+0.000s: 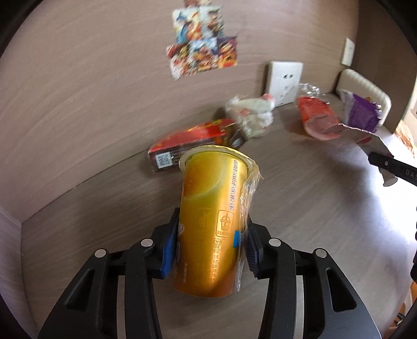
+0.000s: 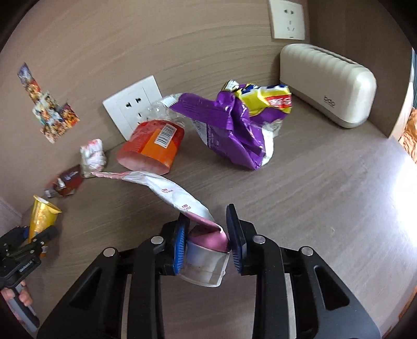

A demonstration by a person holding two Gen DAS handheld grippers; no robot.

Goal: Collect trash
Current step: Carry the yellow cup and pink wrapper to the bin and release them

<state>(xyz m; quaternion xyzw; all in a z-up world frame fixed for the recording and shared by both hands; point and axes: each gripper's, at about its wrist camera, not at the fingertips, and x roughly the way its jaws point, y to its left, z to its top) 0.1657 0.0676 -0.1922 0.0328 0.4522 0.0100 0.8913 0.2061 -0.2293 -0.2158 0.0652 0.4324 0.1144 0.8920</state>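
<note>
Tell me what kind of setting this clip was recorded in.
Probably a home desk or bedside nook: a wood-grain tabletop against a matching wall with sockets, stickers on the wall, a cream ribbed box in the corner, and snack wrappers like the purple bag.

Wood-grain table, grey-brown, set against a matching wood-grain wall. White socket low on the wall at table level, a second socket higher up. White switch plate on the side panel to the right. Colourful stickers stuck on the wall, blurred. Cream ribbed box in the back right corner of the table, slot on top, small logo on its end. Bright daylight falls on the table's right side.
</note>
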